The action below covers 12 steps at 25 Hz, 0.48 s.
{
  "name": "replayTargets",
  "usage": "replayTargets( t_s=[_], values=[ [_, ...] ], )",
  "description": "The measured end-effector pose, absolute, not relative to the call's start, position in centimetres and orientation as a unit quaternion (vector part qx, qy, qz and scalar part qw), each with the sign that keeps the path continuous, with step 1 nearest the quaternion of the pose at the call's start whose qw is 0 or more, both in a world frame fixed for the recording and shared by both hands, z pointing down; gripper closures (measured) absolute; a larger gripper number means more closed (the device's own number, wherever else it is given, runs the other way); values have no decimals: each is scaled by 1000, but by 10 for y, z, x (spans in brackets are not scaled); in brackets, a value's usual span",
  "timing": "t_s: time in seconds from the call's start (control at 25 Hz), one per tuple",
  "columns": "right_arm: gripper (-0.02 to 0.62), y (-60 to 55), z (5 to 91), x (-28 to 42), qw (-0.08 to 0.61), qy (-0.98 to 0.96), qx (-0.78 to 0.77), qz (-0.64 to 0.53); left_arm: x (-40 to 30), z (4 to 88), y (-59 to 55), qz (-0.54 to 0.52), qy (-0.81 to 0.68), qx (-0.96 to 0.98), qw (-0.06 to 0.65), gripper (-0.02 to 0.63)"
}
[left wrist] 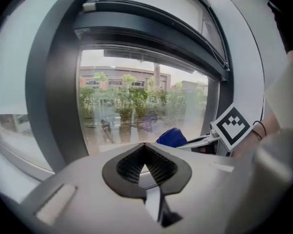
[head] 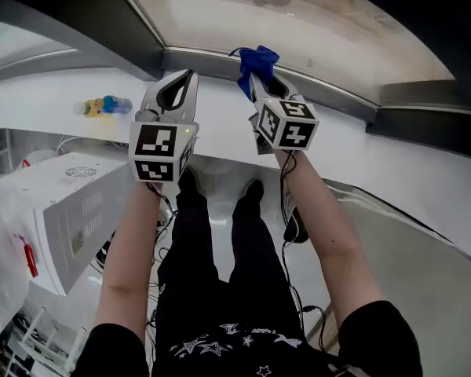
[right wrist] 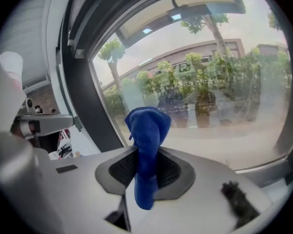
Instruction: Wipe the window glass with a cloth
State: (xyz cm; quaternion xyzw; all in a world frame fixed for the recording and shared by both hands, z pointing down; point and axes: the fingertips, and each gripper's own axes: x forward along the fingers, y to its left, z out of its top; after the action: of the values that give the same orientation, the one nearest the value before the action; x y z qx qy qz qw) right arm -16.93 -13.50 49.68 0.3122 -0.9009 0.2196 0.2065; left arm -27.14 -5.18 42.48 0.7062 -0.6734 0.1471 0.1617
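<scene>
A blue cloth (head: 257,60) sticks out of my right gripper (head: 255,81), whose jaws are shut on it; the cloth (right wrist: 146,145) bunches up in front of the window glass (right wrist: 219,96) without clearly touching it. The cloth's tip reaches the dark lower frame of the glass (head: 298,22). My left gripper (head: 178,85) is held beside the right one, a little to its left, with its jaws shut and nothing between them (left wrist: 144,165). From the left gripper view the blue cloth (left wrist: 172,137) and the right gripper's marker cube (left wrist: 233,125) appear low right against the pane (left wrist: 141,106).
A dark window frame (head: 133,30) borders the pane on the left and bottom. A white sill (head: 78,93) carries a small bottle (head: 106,105). Below left stands a white box-like machine (head: 71,203). The person's legs and cables lie on the floor below.
</scene>
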Motion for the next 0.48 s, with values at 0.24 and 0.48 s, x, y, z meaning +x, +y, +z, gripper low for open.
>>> replayTargets(
  t_s=[0.24,0.48],
  values=[
    [509,-112,516,-296,216,-928,244,181,-340,444,-21,137,-698,683,167,598],
    [509,-110,536,-376,232,-940,209,136,-382,474,-9,152,-700,676,173,598]
  ],
)
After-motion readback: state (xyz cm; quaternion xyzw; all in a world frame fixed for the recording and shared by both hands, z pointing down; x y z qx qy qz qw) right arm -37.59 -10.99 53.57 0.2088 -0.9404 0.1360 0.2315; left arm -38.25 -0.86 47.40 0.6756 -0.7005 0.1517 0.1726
